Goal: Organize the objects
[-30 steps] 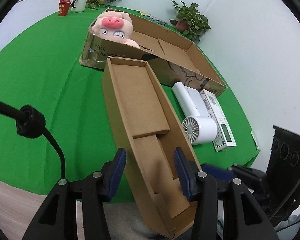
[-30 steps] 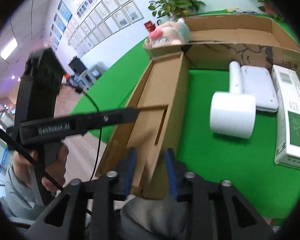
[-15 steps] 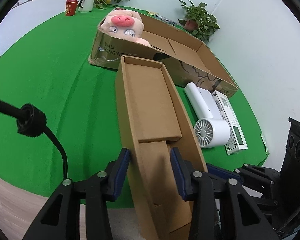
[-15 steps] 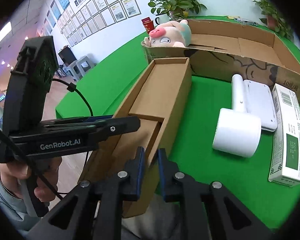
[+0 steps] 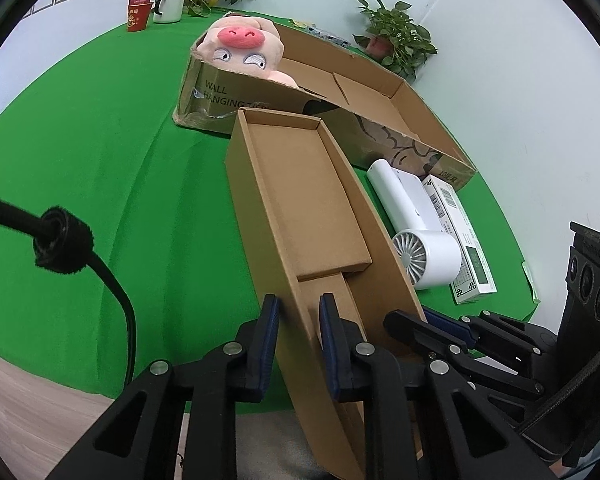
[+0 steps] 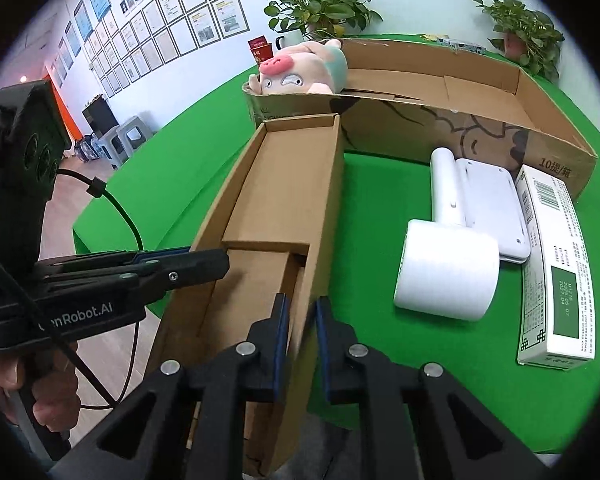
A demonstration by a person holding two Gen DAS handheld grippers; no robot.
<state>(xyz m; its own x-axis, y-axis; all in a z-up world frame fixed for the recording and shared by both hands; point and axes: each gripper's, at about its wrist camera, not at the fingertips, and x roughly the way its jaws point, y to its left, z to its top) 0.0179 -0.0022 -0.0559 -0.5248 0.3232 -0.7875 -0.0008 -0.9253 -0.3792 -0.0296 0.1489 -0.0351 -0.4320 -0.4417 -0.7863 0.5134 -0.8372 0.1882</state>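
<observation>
Pointing steeply down over the near edge of the table [image 5: 100,184], the left gripper [image 5: 298,322] had its jaws closing on the left side wall of the long narrow cardboard box [image 5: 300,184], the blue pads bracketing that wall. The right gripper [image 6: 299,322] was clamped on the opposite, right side wall of the same box [image 6: 292,200], its pads pressed against the cardboard. A hand [image 6: 40,392] gripped the left gripper's handle at the lower left of the right wrist view.

The box stuck out past the table's near edge, its far end just beside the large open carton [image 5: 380,92], in whose left corner a plush pig [image 5: 240,48] lay. To the right of the narrow box sat a white hair dryer [image 6: 444,268], a flat white case [image 6: 492,204] touching its handle, and a white-and-green carton [image 6: 556,268] beyond.

The narrow box's near end was hidden under the gripper bodies, and whether its base rested on the table could not be told. The print on the white-and-green carton was too small to read.
</observation>
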